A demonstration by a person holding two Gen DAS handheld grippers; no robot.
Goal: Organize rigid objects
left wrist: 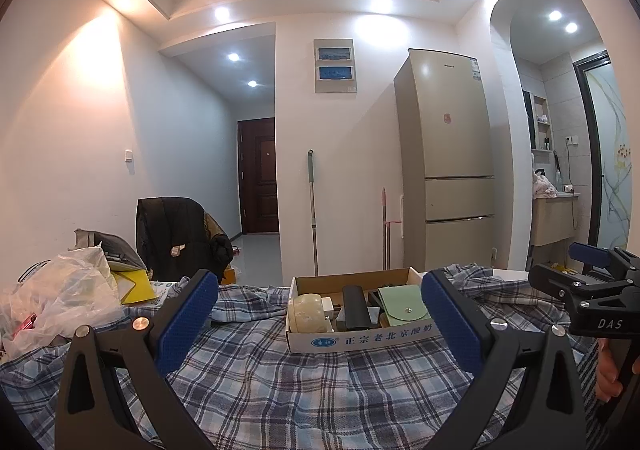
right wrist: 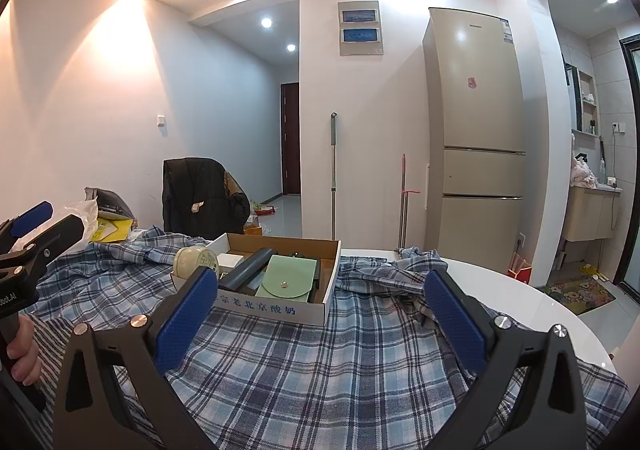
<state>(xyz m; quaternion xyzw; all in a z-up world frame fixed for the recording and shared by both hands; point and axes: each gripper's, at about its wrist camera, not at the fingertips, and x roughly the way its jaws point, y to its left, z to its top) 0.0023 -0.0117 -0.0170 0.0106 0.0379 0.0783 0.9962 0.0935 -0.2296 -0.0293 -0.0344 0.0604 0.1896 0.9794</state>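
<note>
A shallow cardboard box [left wrist: 360, 340] with blue print sits on a blue plaid cloth [left wrist: 280, 390]; it also shows in the right wrist view [right wrist: 280, 308]. In it lie a cream round tin [left wrist: 307, 314] [right wrist: 196, 261], a black case [left wrist: 356, 306] [right wrist: 248, 268], a green snap pouch [left wrist: 402, 307] [right wrist: 286, 282] and a white block [right wrist: 230, 261]. My left gripper [left wrist: 320, 320] is open and empty, just short of the box. My right gripper [right wrist: 320, 312] is open and empty, near the box's right front corner.
Plastic bags [left wrist: 60, 298] and a yellow packet [left wrist: 134, 286] lie at the table's left. A chair with a black jacket [left wrist: 176, 238] stands behind. The white table edge [right wrist: 520, 290] shows on the right. A fridge [left wrist: 452, 162] and mop handles stand at the far wall.
</note>
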